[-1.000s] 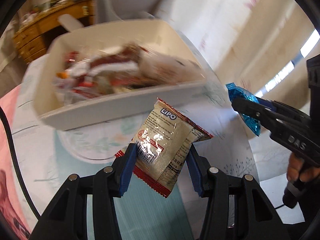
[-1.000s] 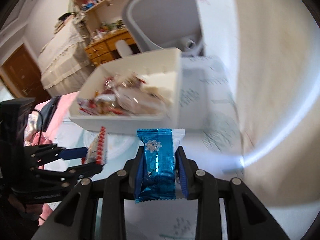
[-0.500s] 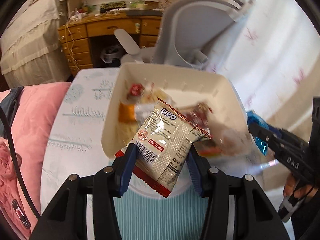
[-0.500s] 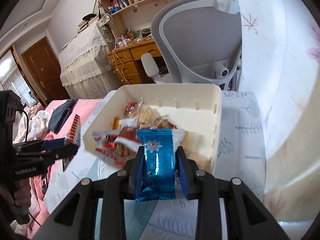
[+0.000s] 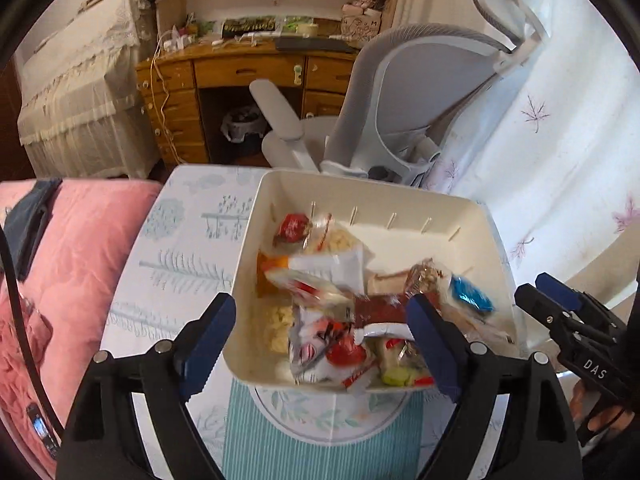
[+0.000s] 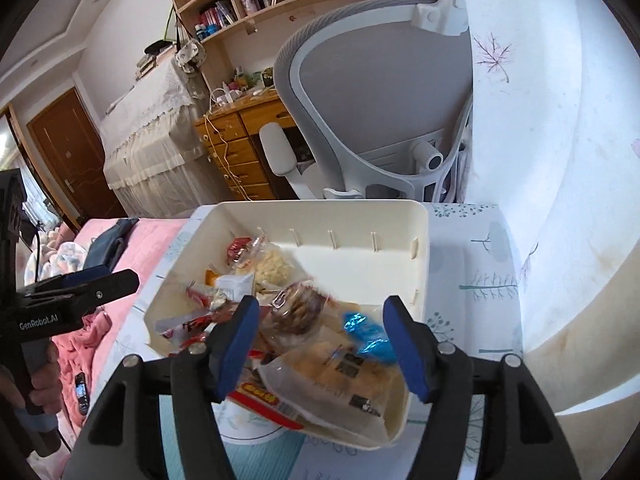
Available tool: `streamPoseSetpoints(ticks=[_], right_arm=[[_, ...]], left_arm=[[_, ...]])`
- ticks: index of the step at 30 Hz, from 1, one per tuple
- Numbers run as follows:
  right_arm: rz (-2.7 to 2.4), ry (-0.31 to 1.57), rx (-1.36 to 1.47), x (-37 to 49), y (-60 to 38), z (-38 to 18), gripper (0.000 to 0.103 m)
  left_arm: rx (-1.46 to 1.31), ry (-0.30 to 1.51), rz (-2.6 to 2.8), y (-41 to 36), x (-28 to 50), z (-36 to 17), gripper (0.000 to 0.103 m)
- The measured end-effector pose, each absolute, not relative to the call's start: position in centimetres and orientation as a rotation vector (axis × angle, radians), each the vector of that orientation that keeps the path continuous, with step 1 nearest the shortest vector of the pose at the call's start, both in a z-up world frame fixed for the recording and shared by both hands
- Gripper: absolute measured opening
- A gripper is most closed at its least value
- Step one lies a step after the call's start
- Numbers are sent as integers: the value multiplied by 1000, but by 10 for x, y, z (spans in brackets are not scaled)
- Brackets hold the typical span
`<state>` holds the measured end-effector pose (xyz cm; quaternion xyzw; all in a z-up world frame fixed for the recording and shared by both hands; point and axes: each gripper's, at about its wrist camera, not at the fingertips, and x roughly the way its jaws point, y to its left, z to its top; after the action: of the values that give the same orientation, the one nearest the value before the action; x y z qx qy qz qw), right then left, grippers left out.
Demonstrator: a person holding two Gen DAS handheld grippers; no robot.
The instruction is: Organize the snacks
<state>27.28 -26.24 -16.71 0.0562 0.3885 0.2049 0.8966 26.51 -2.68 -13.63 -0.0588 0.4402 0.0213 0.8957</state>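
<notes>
Left wrist view: left claw (image 5: 320, 344) and right claw (image 6: 322, 344) are opening, nothing gripped, snacks (image 5: 360, 308) landing in the white bin (image 5: 476, 216); heaped packets risk sliding over its near rim.

Both wrist views look steeply down, close, sharing the somewhat blurred snack bin (image 5: 486, 240) (image 6: 420, 264).
</notes>
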Motion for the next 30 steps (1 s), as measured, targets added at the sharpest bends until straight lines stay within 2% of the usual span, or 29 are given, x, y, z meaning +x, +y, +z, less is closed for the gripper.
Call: streamPoseSetpoints(ticks=[4, 6, 14, 20, 26, 30], right_arm=[[419, 839, 113, 257, -258, -169, 66], [415, 859, 122, 242, -254, -169, 71], [359, 1002, 169, 161, -233, -177, 80], [307, 1056, 232, 93, -218, -160, 87], [290, 1020, 266, 39, -205, -117, 95], [308, 981, 230, 16, -196, -81, 98]], left_arm=[[-173, 970, 78, -19, 248, -144, 86], [-207, 1004, 74, -12, 236, -149, 86], [-233, 1096, 20, 6, 165, -153, 87], [-209, 1080, -47, 21, 102, -121, 88], [-189, 1018, -91, 25, 57, -79, 102], [-125, 937, -74, 17, 33, -48, 102]])
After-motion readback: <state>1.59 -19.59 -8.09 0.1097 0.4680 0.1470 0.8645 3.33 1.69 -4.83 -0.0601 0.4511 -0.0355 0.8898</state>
